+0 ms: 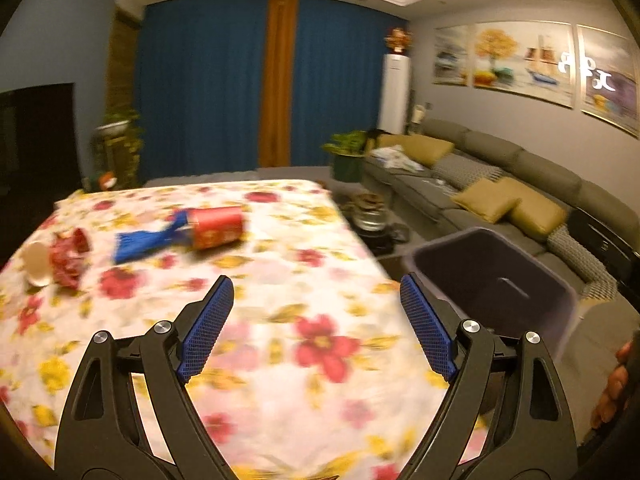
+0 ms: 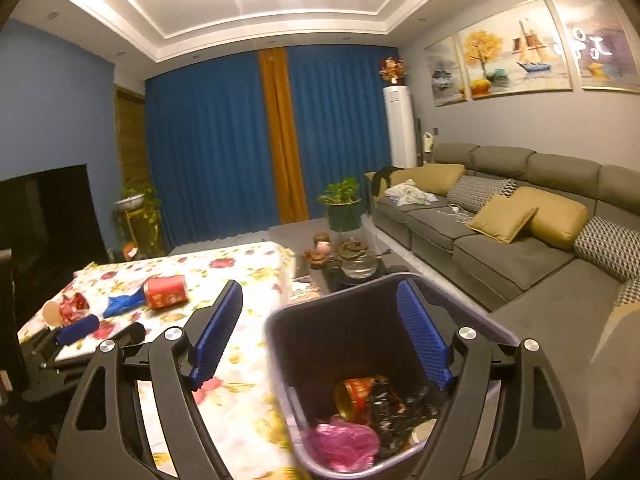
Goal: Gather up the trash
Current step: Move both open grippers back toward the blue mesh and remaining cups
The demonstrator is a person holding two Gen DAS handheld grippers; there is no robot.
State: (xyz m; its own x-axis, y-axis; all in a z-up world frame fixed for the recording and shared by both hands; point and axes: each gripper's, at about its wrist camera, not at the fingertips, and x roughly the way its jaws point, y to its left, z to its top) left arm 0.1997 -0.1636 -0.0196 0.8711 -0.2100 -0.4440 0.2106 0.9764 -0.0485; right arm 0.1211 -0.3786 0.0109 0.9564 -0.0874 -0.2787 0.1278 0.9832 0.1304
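My left gripper [image 1: 315, 282] hangs open over the floral tablecloth [image 1: 280, 320], nothing between its blue pads. Farther back on the table lie a red can [image 1: 216, 227], a blue wrapper [image 1: 140, 244], a crumpled red wrapper [image 1: 70, 258] and a paper cup [image 1: 35, 262]. A dark purple bin [image 1: 492, 280] stands off the table's right edge. My right gripper [image 2: 320, 286] is open above that bin [image 2: 280, 344], holding nothing. In the bin lie a red can [image 2: 356, 394], a pink bag [image 2: 344, 442] and a black-and-red wrapper [image 2: 388, 404].
A grey sofa [image 2: 500, 256] with yellow cushions runs along the right wall. A low tea table with a glass teapot [image 2: 358, 264] and a potted plant [image 2: 344, 208] stand beyond the bin. A dark TV [image 2: 48, 216] is at the left. A hand [image 1: 616, 384] shows at the right edge.
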